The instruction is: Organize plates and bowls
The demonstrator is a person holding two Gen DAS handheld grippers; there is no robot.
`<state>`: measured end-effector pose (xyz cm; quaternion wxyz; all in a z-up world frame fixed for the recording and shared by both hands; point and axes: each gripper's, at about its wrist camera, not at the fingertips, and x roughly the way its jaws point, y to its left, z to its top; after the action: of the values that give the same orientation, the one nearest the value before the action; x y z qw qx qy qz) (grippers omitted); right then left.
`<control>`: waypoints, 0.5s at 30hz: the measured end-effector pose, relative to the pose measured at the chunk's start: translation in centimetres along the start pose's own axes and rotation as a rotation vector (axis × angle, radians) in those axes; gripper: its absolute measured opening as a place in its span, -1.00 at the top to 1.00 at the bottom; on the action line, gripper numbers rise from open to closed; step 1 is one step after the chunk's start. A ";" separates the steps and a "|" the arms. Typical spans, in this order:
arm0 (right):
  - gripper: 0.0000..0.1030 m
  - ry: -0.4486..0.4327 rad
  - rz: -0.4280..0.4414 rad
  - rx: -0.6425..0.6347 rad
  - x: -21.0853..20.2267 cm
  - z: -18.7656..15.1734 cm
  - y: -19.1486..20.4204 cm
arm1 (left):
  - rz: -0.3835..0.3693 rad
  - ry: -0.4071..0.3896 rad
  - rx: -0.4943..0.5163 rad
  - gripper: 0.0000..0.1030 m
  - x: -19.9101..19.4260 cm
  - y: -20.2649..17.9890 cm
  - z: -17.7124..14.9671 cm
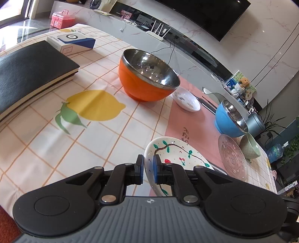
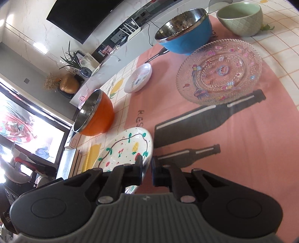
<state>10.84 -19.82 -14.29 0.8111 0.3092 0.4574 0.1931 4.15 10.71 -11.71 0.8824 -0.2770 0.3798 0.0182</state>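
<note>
A white painted plate (image 1: 179, 151) with cherries and vines is held tilted above the table. My left gripper (image 1: 148, 169) is shut on its near rim. My right gripper (image 2: 147, 170) is shut on the opposite rim of the same plate (image 2: 123, 147). An orange steel-lined bowl (image 1: 147, 76) (image 2: 95, 114) stands on the tablecloth beyond. A small white dish (image 1: 186, 100) (image 2: 138, 77), a blue steel-lined bowl (image 1: 230, 117) (image 2: 184, 30), a clear glass plate (image 1: 232, 157) (image 2: 220, 71) and a green bowl (image 1: 250, 145) (image 2: 241, 17) rest on or near the pink mat.
A black notebook (image 1: 28, 74) and a white-blue box (image 1: 72, 42) lie at the table's far left. The pink mat (image 2: 233, 140) with bottle prints covers the right side. A TV console with a router (image 1: 158, 30) runs behind the table.
</note>
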 end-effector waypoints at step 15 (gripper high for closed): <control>0.87 0.020 -0.024 -0.015 -0.4 -2.6 -0.3 | 0.024 0.011 -0.025 0.80 -0.6 1.3 -2.4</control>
<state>8.44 -19.39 -15.25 0.8111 0.2955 0.4677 0.1899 1.88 10.75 -13.28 0.8765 -0.2837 0.3877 0.0323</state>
